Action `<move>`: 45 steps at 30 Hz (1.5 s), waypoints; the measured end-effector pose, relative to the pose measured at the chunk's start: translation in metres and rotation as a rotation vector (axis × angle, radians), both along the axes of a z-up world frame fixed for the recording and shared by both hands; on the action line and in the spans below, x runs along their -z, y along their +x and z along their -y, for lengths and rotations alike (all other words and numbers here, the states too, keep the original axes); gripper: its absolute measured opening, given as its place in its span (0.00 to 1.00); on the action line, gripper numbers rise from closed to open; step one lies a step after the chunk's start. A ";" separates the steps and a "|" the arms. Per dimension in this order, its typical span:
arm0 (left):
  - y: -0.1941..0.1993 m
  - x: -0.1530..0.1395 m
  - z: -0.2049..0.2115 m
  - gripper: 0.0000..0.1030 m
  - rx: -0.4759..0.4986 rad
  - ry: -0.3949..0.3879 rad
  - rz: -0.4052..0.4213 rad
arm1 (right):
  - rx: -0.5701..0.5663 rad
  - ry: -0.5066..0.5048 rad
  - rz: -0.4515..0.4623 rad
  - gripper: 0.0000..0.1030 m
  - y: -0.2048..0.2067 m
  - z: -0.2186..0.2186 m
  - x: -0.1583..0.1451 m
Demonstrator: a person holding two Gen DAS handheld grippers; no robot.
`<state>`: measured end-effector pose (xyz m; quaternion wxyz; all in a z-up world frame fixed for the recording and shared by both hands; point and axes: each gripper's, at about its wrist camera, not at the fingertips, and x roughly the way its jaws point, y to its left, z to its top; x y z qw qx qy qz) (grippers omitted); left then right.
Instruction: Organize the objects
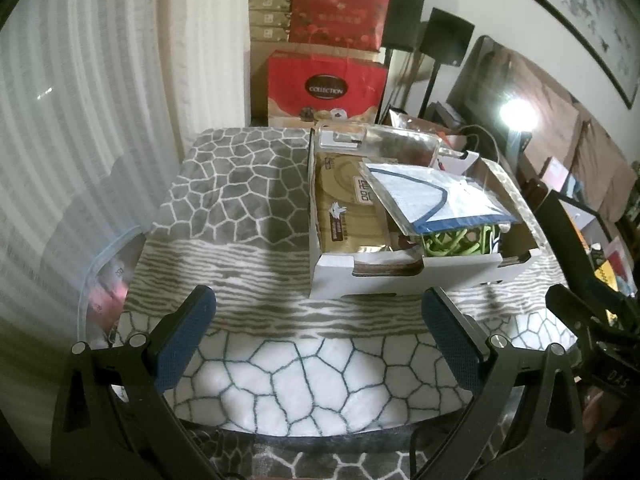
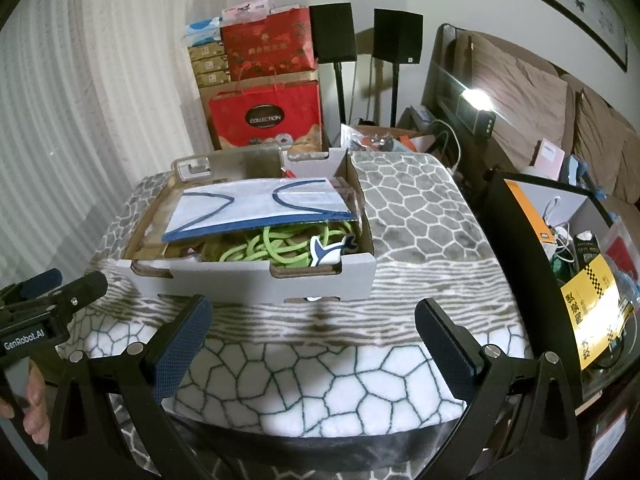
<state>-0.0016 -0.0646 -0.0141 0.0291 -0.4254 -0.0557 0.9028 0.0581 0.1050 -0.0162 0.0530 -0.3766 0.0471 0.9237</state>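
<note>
A white cardboard box (image 1: 400,276) (image 2: 256,284) stands on a grey and white patterned blanket (image 1: 240,200) (image 2: 420,220). In it lie a white packet with blue edges (image 1: 432,200) (image 2: 256,208), a green cord (image 1: 456,242) (image 2: 276,248), a gold packet (image 1: 348,208) and a clear plastic package (image 1: 384,140). My left gripper (image 1: 320,312) is open and empty, just in front of the box. My right gripper (image 2: 314,320) is open and empty, also in front of the box. Each gripper shows at the other view's edge.
Red gift bags (image 1: 326,88) (image 2: 266,116) and stacked boxes stand behind the table by a curtain (image 1: 80,120). Two black speakers (image 2: 332,32) on stands are at the back. A glass side table with clutter (image 2: 580,260) and a brown sofa (image 2: 540,92) are at the right.
</note>
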 end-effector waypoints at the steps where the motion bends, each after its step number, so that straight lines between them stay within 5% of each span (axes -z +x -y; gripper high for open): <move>1: 0.000 0.000 0.000 1.00 0.000 -0.001 0.000 | 0.000 0.000 0.000 0.99 0.000 0.000 0.000; 45: 0.000 -0.005 -0.002 1.00 0.006 -0.026 -0.009 | -0.002 -0.002 0.014 0.99 0.000 0.002 0.004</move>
